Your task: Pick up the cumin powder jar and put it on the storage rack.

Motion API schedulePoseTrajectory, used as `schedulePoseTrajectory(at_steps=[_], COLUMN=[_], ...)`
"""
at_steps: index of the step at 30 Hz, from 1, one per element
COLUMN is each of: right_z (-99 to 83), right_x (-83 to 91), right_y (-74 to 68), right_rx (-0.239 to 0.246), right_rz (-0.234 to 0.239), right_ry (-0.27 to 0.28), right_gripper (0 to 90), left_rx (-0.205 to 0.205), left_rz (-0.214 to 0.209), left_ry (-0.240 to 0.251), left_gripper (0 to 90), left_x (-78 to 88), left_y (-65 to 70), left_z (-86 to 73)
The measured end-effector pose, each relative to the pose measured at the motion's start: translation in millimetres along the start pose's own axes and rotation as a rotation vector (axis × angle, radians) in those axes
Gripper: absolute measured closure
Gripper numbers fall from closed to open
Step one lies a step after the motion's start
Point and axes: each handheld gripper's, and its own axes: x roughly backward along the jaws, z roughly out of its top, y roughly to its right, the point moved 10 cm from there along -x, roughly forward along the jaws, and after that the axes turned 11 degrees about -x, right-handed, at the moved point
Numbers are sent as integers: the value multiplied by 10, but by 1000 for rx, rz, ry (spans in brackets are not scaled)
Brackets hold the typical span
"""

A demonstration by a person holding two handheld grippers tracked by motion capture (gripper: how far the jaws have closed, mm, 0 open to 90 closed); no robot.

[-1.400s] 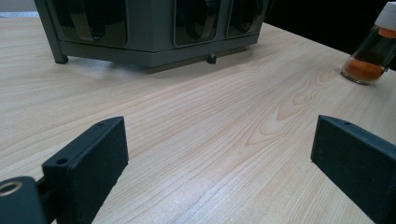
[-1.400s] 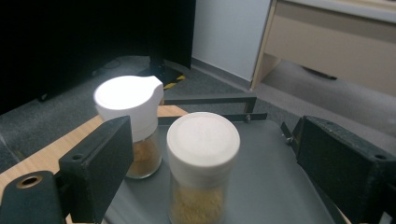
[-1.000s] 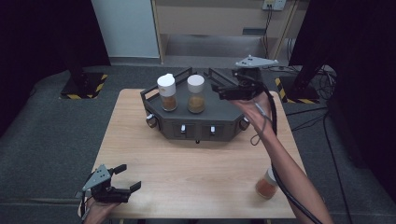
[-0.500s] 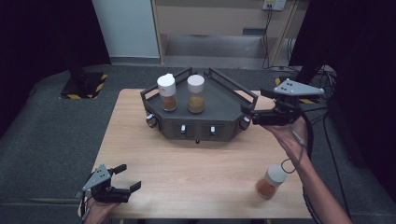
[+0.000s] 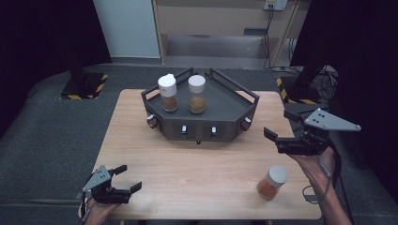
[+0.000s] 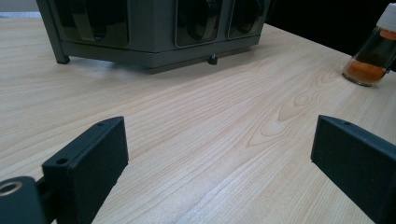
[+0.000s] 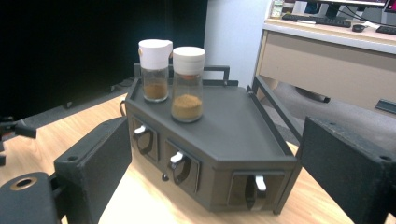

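A dark grey rack stands at the back middle of the wooden table. Two white-capped spice jars stand upright on it, one at the left and one beside it. A third jar of orange powder stands on the table at the near right. My right gripper hovers over the table's right edge, above and behind that jar, facing the rack. Its jaws have just been opening and hold nothing. My left gripper rests open at the near left corner, with bare wood between its jaws.
The rack's front face carries several small knobs and low rails run round its top. Dark floor mats surround the table. A cabinet and cables stand behind it. In the left gripper view the orange jar stands far off at the right.
My right gripper has swung from above the rack's right rear corner out to the right and down toward the table's right edge. The left gripper has stayed put.
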Motion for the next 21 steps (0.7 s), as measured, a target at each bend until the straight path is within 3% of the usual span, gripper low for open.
schedulePoseTrajectory(at_steps=[9,21], right_z=[-335,-827], right_x=[251,488], right_y=[4,84], right_rx=[-4,-83], right_rz=[-31,-43], right_ry=[6,39], right_gripper=[94,95], left_rx=[2,7], left_rz=[-1,-5], left_ry=[7,19], left_gripper=[29,27], left_x=[5,11], left_y=[1,1], left_z=[-1,-3])
